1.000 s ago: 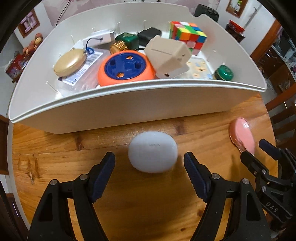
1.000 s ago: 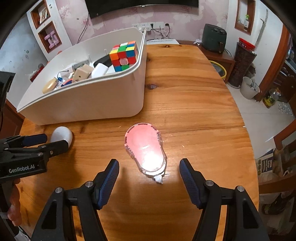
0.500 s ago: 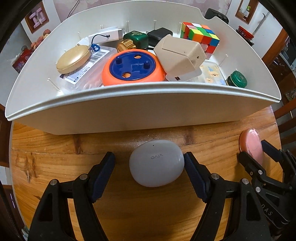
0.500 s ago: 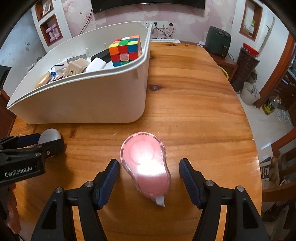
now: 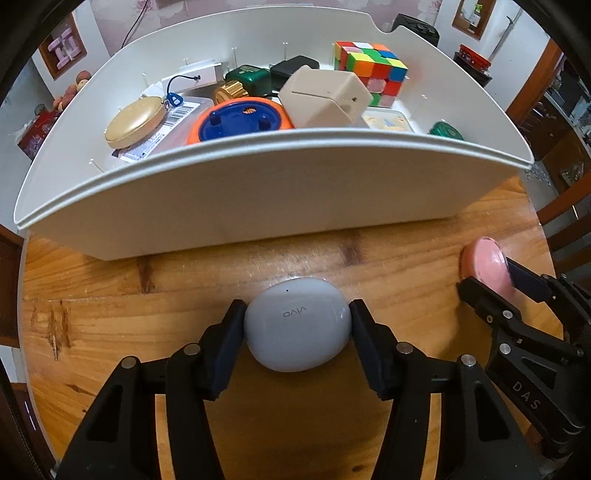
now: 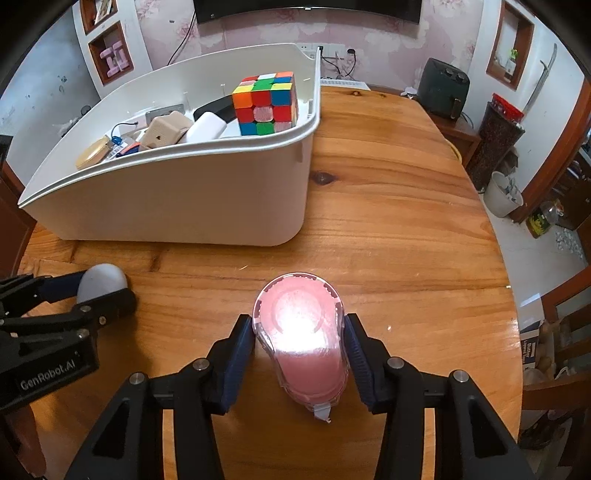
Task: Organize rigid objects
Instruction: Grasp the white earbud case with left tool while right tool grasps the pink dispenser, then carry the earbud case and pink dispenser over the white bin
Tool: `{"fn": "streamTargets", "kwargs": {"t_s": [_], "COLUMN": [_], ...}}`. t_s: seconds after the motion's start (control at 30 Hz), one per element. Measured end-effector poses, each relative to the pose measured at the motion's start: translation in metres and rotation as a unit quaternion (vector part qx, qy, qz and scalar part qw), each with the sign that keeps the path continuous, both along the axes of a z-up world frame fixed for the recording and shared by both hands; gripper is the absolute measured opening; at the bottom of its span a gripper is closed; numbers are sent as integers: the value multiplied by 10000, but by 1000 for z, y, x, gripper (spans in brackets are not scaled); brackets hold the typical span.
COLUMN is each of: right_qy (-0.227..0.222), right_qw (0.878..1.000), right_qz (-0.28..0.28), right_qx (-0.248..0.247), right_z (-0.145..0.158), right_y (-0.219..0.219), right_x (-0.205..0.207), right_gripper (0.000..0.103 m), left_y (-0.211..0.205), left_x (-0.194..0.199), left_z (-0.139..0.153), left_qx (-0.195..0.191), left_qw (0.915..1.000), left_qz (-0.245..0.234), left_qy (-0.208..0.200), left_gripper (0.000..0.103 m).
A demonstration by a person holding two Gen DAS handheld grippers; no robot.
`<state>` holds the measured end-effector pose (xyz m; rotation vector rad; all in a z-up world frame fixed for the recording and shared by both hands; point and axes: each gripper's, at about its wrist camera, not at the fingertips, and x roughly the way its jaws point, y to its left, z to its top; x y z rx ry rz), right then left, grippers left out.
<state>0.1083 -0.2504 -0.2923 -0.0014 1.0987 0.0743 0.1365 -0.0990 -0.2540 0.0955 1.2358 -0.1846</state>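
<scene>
On the wooden table (image 6: 388, 206), just in front of the white bin (image 5: 258, 199), both grippers have just been closing: the left gripper (image 5: 295, 325) now pinches the grey earbud case (image 5: 295, 328) by its 2 sides and the right gripper (image 6: 299, 339) pinches the pink tape dispenser (image 6: 301, 339), probably so both can go over the rim together. Bin's already got a Rubik's cube (image 6: 266, 103) and other bits in it, and it's a regular living room with pink floral wallpaper (image 6: 443, 29).

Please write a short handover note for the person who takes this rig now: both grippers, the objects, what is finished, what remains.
Left gripper: jaws have just closed onto the grey earbud case, on the wooden table.
Right gripper: jaws have just closed onto the pink tape dispenser, also on the table.
Done: cube, beige box and other items lie in the white bin.
Left: lift both, place in bin.
</scene>
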Motion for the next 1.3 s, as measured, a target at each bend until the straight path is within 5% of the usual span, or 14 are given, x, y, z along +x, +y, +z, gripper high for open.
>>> {"fn": "streamTargets", "kwargs": {"t_s": [0.67,1.3], "right_qy": [-277,-1196], "right_qw": [9980,9886], "right_qz": [359,-17], "right_qx": [449,912], "right_z": [55,157], "right_y": [36,21], "right_x": [-40,30], "right_gripper": [50,50], "left_y": [60,89], "left_x": [-32,82], "left_z": [90,182], "left_qx": [-474,-186], "left_qw": [9980,9934], "left_qz": [-88,-191], "left_qy": [-397,-1115], "left_gripper": [60,60]}}
